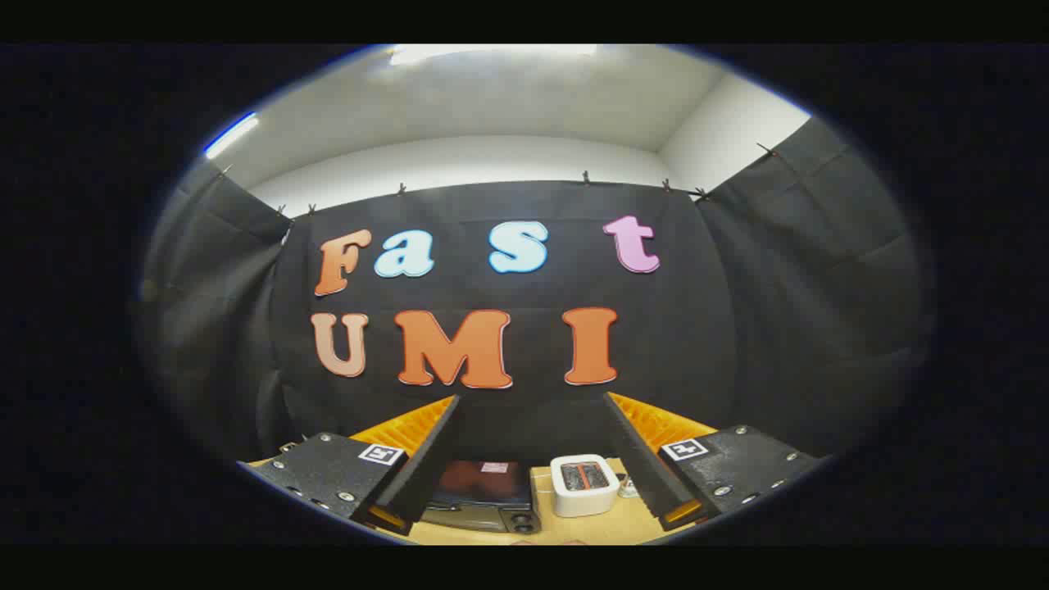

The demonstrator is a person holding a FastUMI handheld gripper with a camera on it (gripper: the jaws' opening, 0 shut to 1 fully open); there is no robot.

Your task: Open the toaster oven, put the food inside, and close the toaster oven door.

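Gripper (533,459) held high above the table (590,531), fingers (422,467) spread wide, grasping nothing. Toaster oven (483,494) sits on the table far below, between the fingers, toward the left one. White pop-up toaster (583,485) stands just right of it.

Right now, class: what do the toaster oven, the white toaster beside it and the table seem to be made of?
Seen between the open gripper fingers:
Toaster oven: dark casing, probably metal or plastic; glossy front, likely glass, with a reddish reflection.
White toaster: smooth, rounded shell, probably matte plastic.
Table: pale tan, even surface, probably wood or laminate; grain too small to tell.
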